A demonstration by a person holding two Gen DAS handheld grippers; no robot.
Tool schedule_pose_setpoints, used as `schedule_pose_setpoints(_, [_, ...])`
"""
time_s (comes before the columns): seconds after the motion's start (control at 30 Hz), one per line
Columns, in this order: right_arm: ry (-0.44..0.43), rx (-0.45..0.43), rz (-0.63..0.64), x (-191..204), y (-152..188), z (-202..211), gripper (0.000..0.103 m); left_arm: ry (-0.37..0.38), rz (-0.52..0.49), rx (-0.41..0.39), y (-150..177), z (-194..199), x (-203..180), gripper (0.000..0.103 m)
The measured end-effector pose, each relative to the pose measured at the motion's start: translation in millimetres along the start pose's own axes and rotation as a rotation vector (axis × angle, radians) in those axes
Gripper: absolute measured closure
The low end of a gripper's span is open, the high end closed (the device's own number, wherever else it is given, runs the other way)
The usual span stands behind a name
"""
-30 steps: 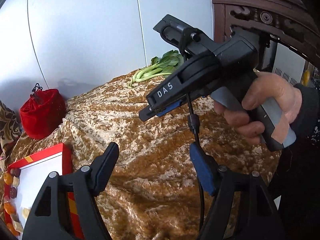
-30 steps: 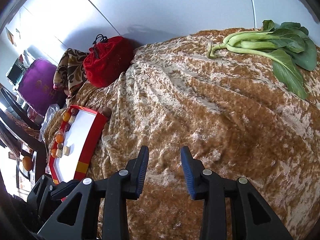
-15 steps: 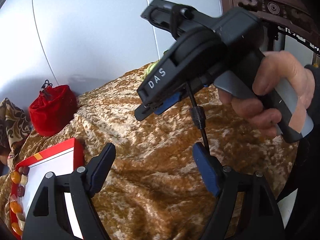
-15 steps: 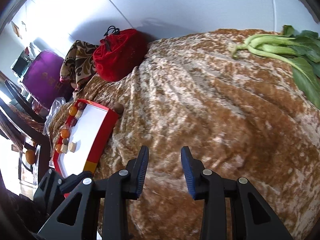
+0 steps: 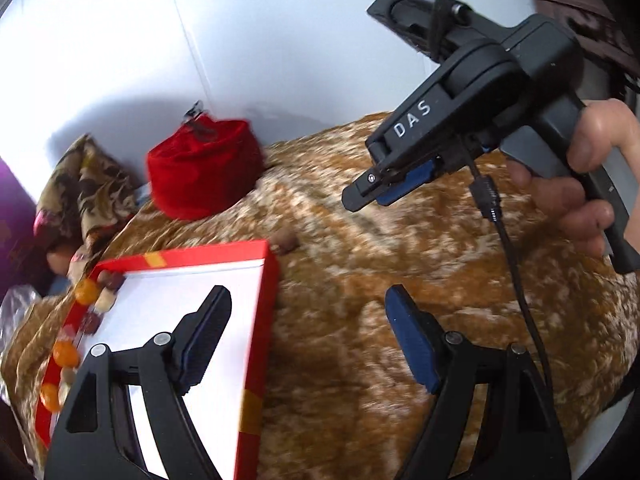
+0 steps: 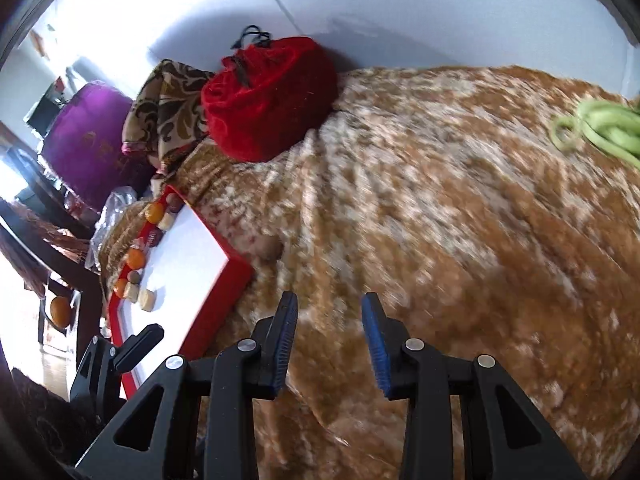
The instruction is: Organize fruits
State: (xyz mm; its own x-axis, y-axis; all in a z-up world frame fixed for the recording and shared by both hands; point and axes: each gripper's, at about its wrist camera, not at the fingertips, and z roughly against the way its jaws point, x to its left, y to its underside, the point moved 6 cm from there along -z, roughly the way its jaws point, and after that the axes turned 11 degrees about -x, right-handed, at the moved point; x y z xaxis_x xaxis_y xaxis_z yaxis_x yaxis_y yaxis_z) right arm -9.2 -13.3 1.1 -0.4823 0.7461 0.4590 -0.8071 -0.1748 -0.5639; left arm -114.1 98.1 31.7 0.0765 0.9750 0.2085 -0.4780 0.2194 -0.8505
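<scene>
A red-rimmed white tray (image 5: 208, 264) (image 6: 236, 276) lies on the gold velvet cloth (image 5: 360, 272) (image 6: 440, 200). Several small orange, dark red and pale fruits (image 5: 86, 292) (image 6: 136, 258) line its far edge. One small brown fruit (image 5: 286, 242) (image 6: 272, 248) lies on the cloth just off the tray's corner. My left gripper (image 5: 308, 332) is open and empty, its left finger above the tray. My right gripper (image 6: 330, 344) is open and empty above the cloth; in the left wrist view (image 5: 376, 196) it hovers at the upper right, held by a hand.
A red velvet pouch (image 5: 200, 172) (image 6: 268, 100) sits at the back by the white wall, with a patterned cloth (image 6: 168, 108) and a purple bag (image 6: 84, 144) to its left. Green leafy stalks (image 6: 596, 132) lie at the right. An orange (image 6: 60, 312) sits off the left edge.
Both grippers have swung left: the tray and red pouch have moved toward the centre of both views, and the greens have slid to the right edge. Jaws stay open.
</scene>
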Motion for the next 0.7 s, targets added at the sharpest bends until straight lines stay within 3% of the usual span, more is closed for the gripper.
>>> schedule_pose_setpoints(0.1, [-0.048, 0.031, -0.001, 18, -6, -22, 0.067, 0.036, 0.040, 0.020, 3, 1, 0, 0.023])
schedule_pose_setpoints(0.17, [-0.076, 0.048, -0.028, 28, -8, -38, 0.067, 0.044, -0.017, -0.018, 0, 11, -10, 0.023])
schedule_pose_setpoints(0.3, [-0.052, 0.065, -0.057, 35, -11, -65, 0.068, 0.057, -0.104, -0.080, -9, 24, -25, 0.023])
schedule_pose_setpoints(0.57, [0.004, 0.108, -0.104, 32, -5, -94, 0.070, 0.059, -0.031, -0.041, -12, 21, -16, 0.023])
schedule_pose_setpoints(0.7, [0.018, 0.118, -0.111, 31, -7, -97, 0.081, 0.070, -0.013, -0.007, -7, 18, -14, 0.023])
